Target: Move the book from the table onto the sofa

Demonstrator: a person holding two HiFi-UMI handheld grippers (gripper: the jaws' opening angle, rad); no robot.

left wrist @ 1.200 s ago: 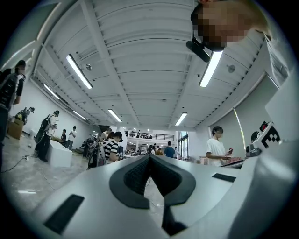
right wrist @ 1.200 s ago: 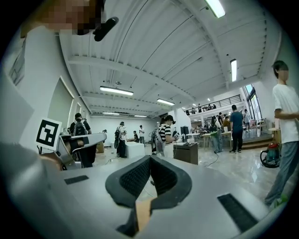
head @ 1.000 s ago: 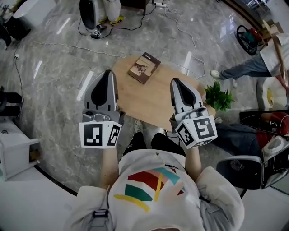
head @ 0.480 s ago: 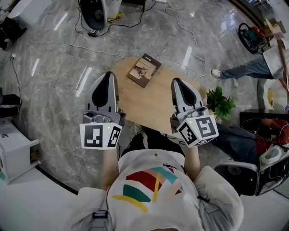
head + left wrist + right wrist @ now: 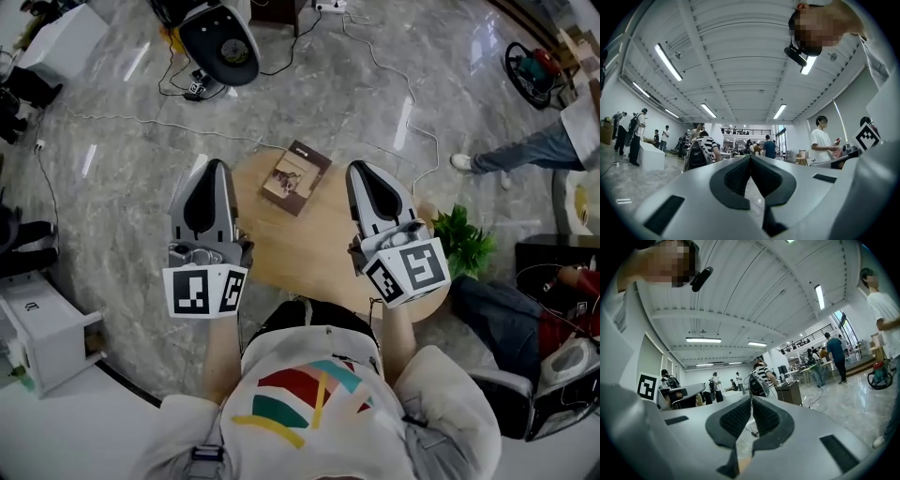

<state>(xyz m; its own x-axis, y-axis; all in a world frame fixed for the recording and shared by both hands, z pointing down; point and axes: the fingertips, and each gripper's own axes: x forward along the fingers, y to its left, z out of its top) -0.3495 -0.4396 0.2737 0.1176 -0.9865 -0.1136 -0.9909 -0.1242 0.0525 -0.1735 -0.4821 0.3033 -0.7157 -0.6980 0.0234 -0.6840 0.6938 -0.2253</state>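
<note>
The book lies flat near the far edge of the round desk. The left tool and right tool are both closed and hold nothing. If they reach the book closed, they could push it off the edge onto the floor.

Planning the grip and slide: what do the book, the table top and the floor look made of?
Book: likely paper with a matte brown printed cover, no glare. Table: light wood or wood-look laminate, faint grain, satin. Floor: polished grey marble-look stone or tile, veined, mirroring ceiling lights.
</note>
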